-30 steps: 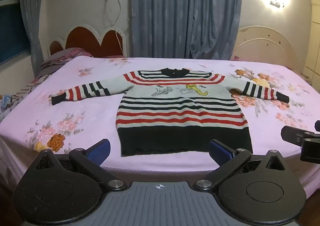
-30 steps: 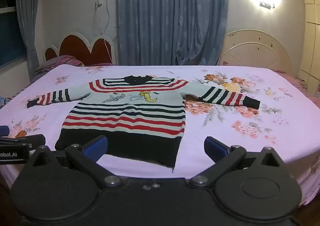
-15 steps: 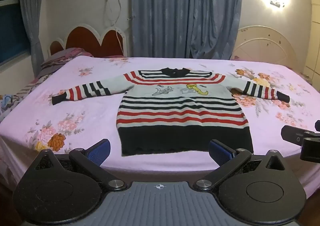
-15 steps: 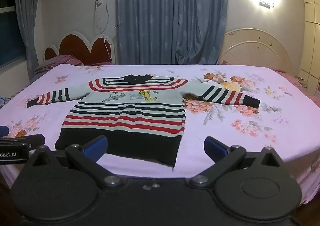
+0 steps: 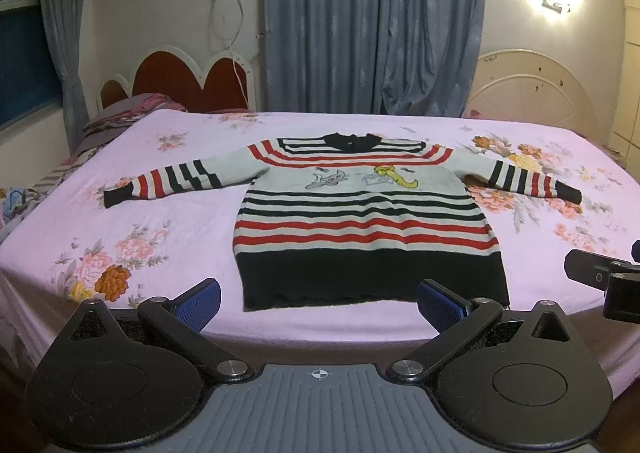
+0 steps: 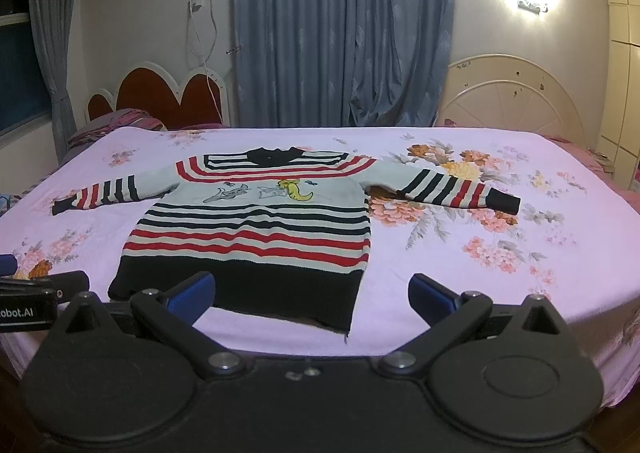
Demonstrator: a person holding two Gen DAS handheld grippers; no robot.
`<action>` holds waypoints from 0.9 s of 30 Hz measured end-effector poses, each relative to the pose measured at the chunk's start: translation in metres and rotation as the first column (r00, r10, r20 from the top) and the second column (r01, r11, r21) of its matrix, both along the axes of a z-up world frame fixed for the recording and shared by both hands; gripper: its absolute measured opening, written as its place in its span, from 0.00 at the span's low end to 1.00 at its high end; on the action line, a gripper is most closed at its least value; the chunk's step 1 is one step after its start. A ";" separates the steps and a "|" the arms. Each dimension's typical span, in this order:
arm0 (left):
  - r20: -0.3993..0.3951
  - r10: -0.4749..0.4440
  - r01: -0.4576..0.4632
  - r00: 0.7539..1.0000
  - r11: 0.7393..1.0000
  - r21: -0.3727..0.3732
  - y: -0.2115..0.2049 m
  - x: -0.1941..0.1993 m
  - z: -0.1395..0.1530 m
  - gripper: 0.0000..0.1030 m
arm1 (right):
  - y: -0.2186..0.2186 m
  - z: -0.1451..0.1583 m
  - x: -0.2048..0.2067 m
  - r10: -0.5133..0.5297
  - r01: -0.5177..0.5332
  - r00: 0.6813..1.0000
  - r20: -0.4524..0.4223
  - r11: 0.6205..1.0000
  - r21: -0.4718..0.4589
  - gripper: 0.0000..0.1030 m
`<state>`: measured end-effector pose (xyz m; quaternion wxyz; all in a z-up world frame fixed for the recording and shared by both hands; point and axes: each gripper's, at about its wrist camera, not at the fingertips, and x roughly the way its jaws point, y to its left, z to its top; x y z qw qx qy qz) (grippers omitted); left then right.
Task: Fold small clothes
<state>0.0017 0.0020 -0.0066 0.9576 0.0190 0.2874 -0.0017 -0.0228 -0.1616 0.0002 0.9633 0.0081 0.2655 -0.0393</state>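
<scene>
The knitted sweater (image 5: 366, 221) lies flat at frame centre on the bed (image 5: 168, 249), both sleeves extended sideways, black collar toward the upper edge of the frame. The knit shows red, black and pale bands, a solid black hem and a cartoon motif across the chest. The bed carries a smooth pink sheet printed with flowers. Behind it stand a red scalloped headboard (image 5: 180, 83) at upper left, blue curtains (image 5: 372, 21) at top centre and a lit wall lamp (image 5: 554, 5) at upper right. The left gripper (image 5: 318, 303) and right gripper (image 6: 310, 295) hover at the bottom of their frames, jaws spread wide, blue ribbed pads gripping nothing, clear of the hem.
</scene>
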 end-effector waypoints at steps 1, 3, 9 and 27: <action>0.000 0.001 -0.001 1.000 1.000 0.000 0.000 0.000 0.000 1.00 | 0.000 0.000 0.000 0.000 0.000 1.000 0.000 1.000 0.001 0.99; -0.001 -0.001 0.001 1.000 1.000 0.000 0.000 0.000 0.000 1.00 | 0.000 0.000 0.000 0.000 0.000 1.000 -0.001 1.000 0.000 0.99; -0.001 -0.001 0.001 1.000 1.000 -0.001 0.000 0.001 0.000 1.00 | 0.001 -0.001 0.002 0.000 0.000 1.000 -0.003 1.000 -0.001 0.99; 0.003 0.000 0.000 1.000 1.000 0.002 -0.001 0.003 -0.002 1.00 | 0.001 -0.007 0.006 -0.005 0.005 1.000 -0.002 1.000 0.002 0.99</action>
